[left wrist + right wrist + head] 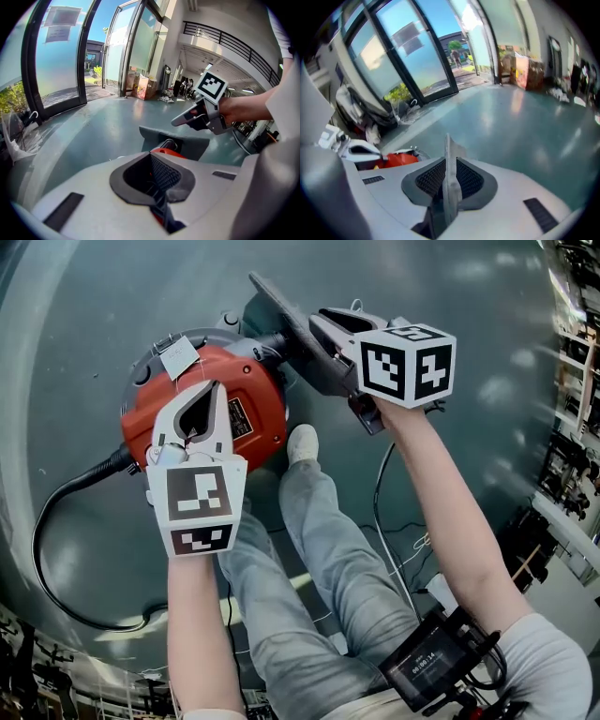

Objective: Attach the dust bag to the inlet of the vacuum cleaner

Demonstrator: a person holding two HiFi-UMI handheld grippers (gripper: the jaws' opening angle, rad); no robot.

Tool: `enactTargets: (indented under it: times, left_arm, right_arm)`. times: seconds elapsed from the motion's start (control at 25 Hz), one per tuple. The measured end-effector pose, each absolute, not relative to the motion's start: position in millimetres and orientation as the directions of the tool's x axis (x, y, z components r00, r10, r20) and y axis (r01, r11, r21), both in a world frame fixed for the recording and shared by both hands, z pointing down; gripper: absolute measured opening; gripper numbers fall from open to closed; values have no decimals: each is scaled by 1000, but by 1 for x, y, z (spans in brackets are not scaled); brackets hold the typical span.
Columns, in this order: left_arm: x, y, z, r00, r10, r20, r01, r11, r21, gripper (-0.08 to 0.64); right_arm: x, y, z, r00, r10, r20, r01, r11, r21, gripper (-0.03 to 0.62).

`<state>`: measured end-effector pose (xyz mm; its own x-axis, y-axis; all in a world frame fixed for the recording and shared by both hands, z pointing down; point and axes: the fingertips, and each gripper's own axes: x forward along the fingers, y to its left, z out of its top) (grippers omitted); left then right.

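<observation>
Glossy grey-green floor [94,315] is left wide open all round the red vacuum cleaner [248,381], and the flat grey dust bag [284,320] is held at its far right side, pinched edge-on in the right gripper [317,326], while the left gripper [212,390] is closed right up over its top with nothing clearly caught. Pretty sure the bag's opening should be squared to what looks like the inlet [171,143] before it's pushed on; only the black hose [105,466] on the left and the shoe [302,442] on the near side need to be minded.

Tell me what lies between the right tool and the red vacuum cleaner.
The dust bag, clamped in the right tool, spans toward the vacuum cleaner, seen in the head view.
</observation>
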<state>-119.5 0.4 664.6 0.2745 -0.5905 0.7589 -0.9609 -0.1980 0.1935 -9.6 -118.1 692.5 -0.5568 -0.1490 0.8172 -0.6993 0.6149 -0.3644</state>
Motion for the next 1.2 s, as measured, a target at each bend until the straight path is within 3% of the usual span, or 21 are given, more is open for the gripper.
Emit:
enactTargets:
  times: [0.2, 0.32, 0.36, 0.4, 0.68, 1.04, 1.2]
  left_arm:
    - [-120, 2, 665, 269, -591, 760, -962, -195, 189, 6]
    - [-120, 0, 663, 271, -592, 759, -962, -196, 191, 6]
    - [-119, 0, 662, 272, -592, 759, -962, -196, 192, 6]
    - [-119, 0, 661, 272, -591, 759, -961, -197, 191, 6]
    - [-117, -1, 657, 275, -594, 756, -960, -215, 179, 6]
    - [-117, -2, 656, 274, -594, 756, -959, -226, 169, 6]
    - [-117, 1, 659, 268, -591, 761, -961, -217, 170, 6]
  right_arm:
    - [-2, -72, 710, -456, -50, 889, -607, 748, -269, 207]
    - [5, -64, 739, -352, -18, 936, -573, 794, -201, 200]
    - [7, -63, 742, -342, -18, 940, -575, 795, -194, 95]
    - [7, -62, 742, -345, -20, 938, -581, 790, -196, 50]
    - [-8, -66, 729, -500, 34, 865, -644, 653, -398, 52]
    - [-23, -56, 724, -420, -5, 907, -540, 805, -246, 53]
    - [-7, -30, 739, -432, 16, 902, -570, 770, -287, 52]
